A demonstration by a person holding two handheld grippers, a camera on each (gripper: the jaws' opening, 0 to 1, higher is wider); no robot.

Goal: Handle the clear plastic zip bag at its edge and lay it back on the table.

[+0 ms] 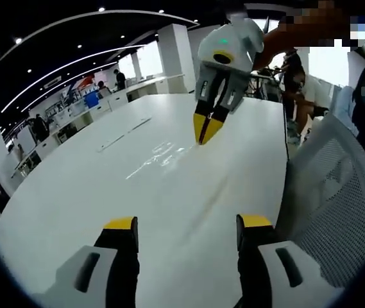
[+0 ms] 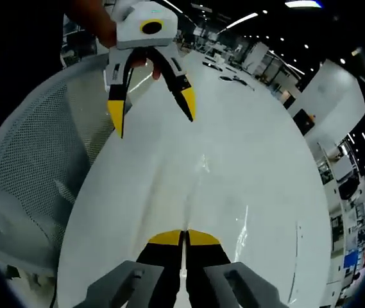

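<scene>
1. The clear plastic zip bag (image 1: 161, 157) is lying flat on the white table (image 1: 73, 192), showing mostly as glare and faint creases near the table's middle; in the right gripper view the bag (image 2: 224, 192) is lying just ahead of the right gripper's tips.
2. The left gripper (image 1: 186, 223) is hovering over the table on the near side of the bag, its jaws standing wide apart with nothing between them; in the right gripper view it (image 2: 153, 109) is hanging beyond the bag, held by a hand (image 2: 92, 19).
3. The right gripper (image 2: 184, 237) is showing its yellow tips pressed together. In the left gripper view it (image 1: 206, 130) is pointing down at the bag's edge; whether it is pinching the film I cannot tell.
4. A mesh chair (image 1: 336, 192) is standing beside the table's edge.
</scene>
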